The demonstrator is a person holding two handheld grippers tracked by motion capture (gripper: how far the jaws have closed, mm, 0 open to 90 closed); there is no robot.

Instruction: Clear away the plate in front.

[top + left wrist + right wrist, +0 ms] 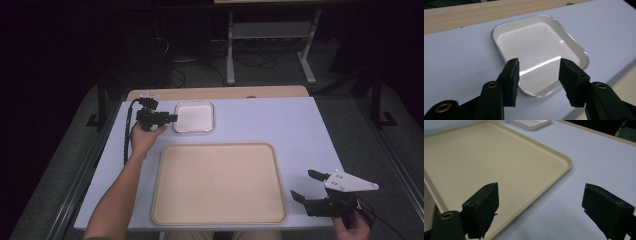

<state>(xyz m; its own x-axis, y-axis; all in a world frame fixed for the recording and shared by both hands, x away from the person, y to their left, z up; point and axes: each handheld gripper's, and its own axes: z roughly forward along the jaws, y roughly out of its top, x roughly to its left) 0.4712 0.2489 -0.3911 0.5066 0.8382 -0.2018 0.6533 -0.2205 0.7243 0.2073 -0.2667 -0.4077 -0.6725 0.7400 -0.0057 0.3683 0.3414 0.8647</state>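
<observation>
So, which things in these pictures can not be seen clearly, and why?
- White dish: in the left gripper view, its near edge is hidden behind the fingers of the left gripper.
- Beige tray: cut off by the left and top edges of the right gripper view.
- Small clear object at the table's far-left corner, high view: too small to identify.

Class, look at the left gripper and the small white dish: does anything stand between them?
Nothing visible does. The left gripper has its jaws open right at the near edge of the white dish, with only bare table around.
</observation>
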